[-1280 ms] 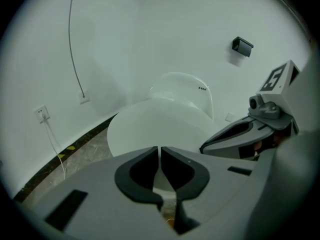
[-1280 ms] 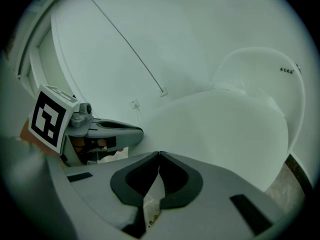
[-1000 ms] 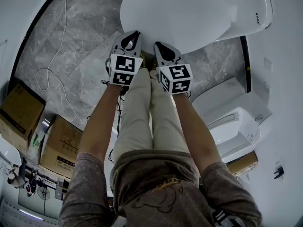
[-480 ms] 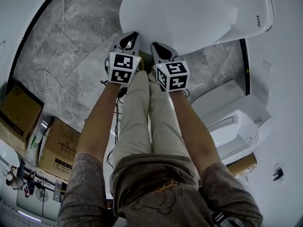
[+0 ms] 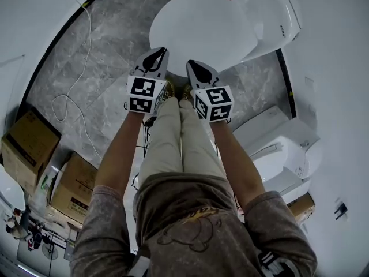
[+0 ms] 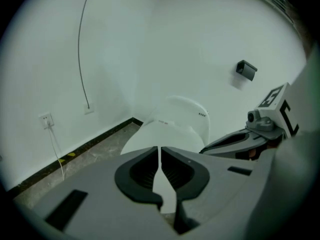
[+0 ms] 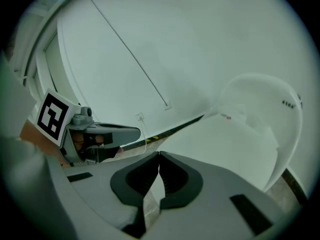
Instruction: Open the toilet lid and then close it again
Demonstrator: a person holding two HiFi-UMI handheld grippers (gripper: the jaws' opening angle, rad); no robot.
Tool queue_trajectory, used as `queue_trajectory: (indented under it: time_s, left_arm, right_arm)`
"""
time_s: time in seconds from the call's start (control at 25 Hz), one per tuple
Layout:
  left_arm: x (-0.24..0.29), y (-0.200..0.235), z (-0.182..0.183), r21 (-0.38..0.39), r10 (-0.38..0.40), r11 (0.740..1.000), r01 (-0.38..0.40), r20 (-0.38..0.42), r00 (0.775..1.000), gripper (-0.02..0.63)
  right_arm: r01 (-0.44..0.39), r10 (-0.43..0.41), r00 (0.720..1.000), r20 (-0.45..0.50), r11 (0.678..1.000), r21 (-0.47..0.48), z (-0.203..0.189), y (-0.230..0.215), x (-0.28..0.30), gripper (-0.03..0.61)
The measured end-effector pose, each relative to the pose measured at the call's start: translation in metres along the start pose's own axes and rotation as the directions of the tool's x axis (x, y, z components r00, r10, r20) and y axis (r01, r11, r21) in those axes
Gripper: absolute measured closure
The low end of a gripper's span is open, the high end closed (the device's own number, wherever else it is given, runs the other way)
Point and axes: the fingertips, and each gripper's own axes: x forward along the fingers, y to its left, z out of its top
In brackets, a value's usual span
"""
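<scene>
The toilet lid point(image 5: 213, 27) lies shut at 12 o'clock; left gripper point(image 5: 159, 53) and right gripper point(image 5: 192, 67) sit at its near rim, both clenched on nothing.

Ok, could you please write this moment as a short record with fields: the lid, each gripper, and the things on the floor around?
toilet lid: down, closed
left gripper: jaws together, nothing between them, near the lid's front edge
right gripper: jaws together, empty, beside the left one
contact with lid: cannot tell
floor: grey marble tiles
on floor, left side: white cable, cardboard boxes
right side: second toilet
</scene>
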Motion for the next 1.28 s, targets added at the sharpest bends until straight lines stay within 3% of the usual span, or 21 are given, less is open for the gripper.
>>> queue_trajectory:
  time_s: [0.36, 0.6, 0.84, 1.12, 1.28]
  left_arm:
    - [-0.118, -0.064, 0.165, 0.011, -0.051, 0.999, 0.05, 0.184, 0.982, 0.589]
    - [-0.197, -0.113, 0.232, 0.075, -0.112, 0.993, 0.096, 0.264, 0.958, 0.589]
    - [-0.25, -0.14, 0.262, 0.141, -0.183, 0.98, 0.141, 0.348, 0.919, 0.589]
    - [-0.272, -0.144, 0.254, 0.165, -0.185, 0.979, 0.123, 0.443, 0.877, 0.595]
    - [-0.262, -0.145, 0.25, 0.159, -0.182, 0.98, 0.121, 0.464, 0.867, 0.597]
  right_arm:
    - [0.032, -0.021, 0.973, 0.232, 0.998, -0.047, 0.147, 0.041, -0.143, 0.552]
    - [0.026, -0.003, 0.937, 0.35, 0.998, -0.062, 0.198, 0.068, -0.238, 0.551]
    - [0.064, 0.003, 0.893, 0.45, 0.989, -0.134, 0.221, 0.087, -0.304, 0.552]
    - [0.11, -0.03, 0.817, 0.576, 0.988, -0.104, 0.222, 0.082, -0.336, 0.552]
    - [0.125, -0.038, 0.808, 0.588, 0.986, -0.108, 0.221, 0.069, -0.333, 0.552]
